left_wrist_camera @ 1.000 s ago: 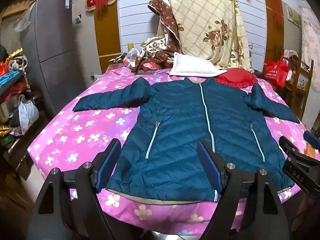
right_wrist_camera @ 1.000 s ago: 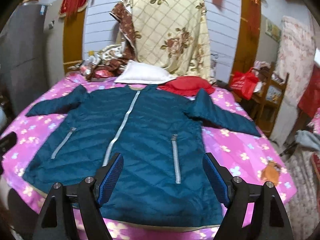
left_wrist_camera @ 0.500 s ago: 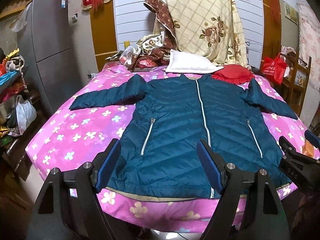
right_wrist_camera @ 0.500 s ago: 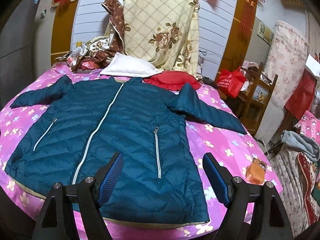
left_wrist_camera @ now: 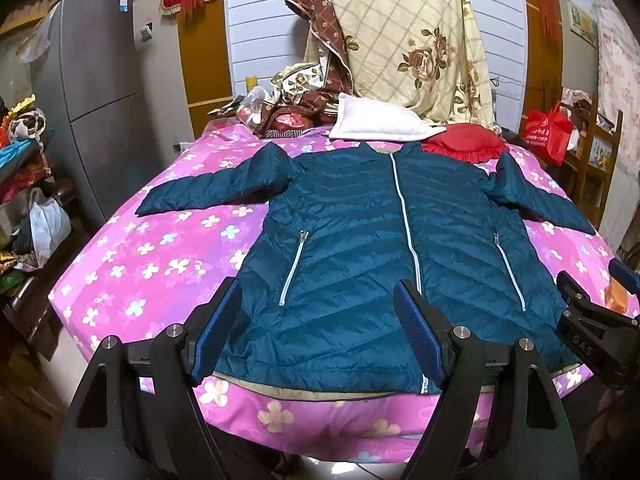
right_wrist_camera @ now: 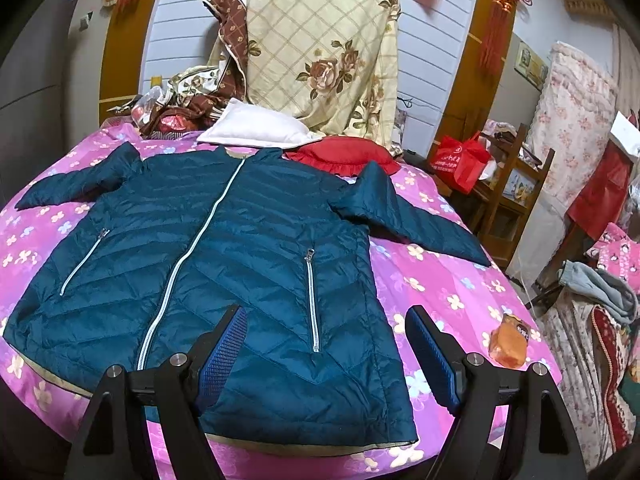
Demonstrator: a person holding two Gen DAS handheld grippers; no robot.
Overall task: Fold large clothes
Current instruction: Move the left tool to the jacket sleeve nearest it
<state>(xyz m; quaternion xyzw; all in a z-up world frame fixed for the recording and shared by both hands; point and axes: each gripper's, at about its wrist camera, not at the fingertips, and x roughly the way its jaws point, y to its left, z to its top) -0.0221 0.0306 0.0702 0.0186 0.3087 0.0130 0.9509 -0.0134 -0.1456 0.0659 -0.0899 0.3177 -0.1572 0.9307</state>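
Left wrist view, jacket (left_wrist_camera: 372, 248) flat beyond spread fingers (left_wrist_camera: 218, 336)

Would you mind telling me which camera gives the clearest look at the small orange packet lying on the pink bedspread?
The right wrist view shows it best: the orange packet lies in full on the bedspread, right of the jacket. In the left wrist view, only an orange sliver shows behind the right gripper.

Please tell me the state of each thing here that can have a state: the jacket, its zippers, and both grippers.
Teal jacket: unfolded, spread flat on the bed, sleeves out.
Front zipper: closed.
Pocket zippers: closed.
Left gripper: open, holding nothing.
Right gripper: open, holding nothing.
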